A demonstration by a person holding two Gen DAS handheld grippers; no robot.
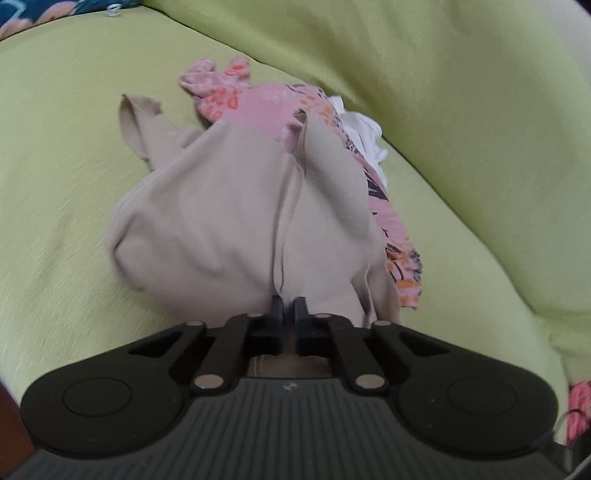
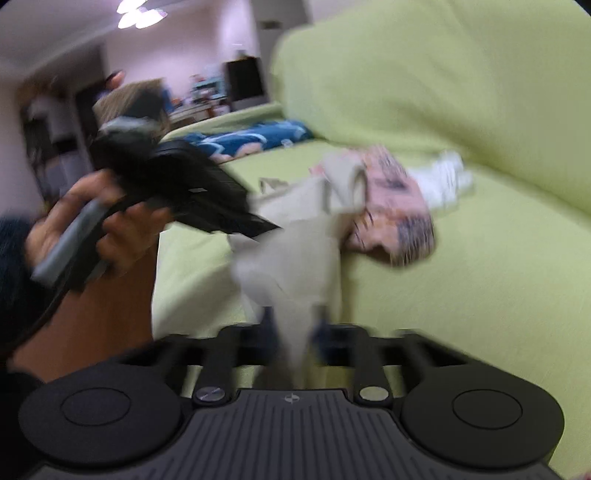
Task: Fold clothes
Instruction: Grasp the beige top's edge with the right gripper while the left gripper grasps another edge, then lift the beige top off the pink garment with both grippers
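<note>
A beige garment (image 1: pixel 236 214) hangs stretched above the green sofa seat (image 1: pixel 62 206). My left gripper (image 1: pixel 289 306) is shut on its near edge, fabric pinched between the dark fingers. In the right wrist view the same beige garment (image 2: pixel 295 254) runs down into my right gripper (image 2: pixel 295 332), which is shut on it; the picture is blurred. The left gripper (image 2: pixel 266 225), held in a hand (image 2: pixel 107 229), grips the cloth's other corner. Behind the beige piece lies a pink patterned garment (image 1: pixel 258 107) (image 2: pixel 399 210) and a white one (image 1: pixel 365 133) (image 2: pixel 443 181).
The green sofa back (image 1: pixel 443 74) (image 2: pixel 424 74) rises behind the clothes. A blue patterned cloth (image 2: pixel 251 138) (image 1: pixel 44 11) lies farther along the seat. A room with furniture and a ceiling light (image 2: pixel 138 13) shows beyond the sofa's end.
</note>
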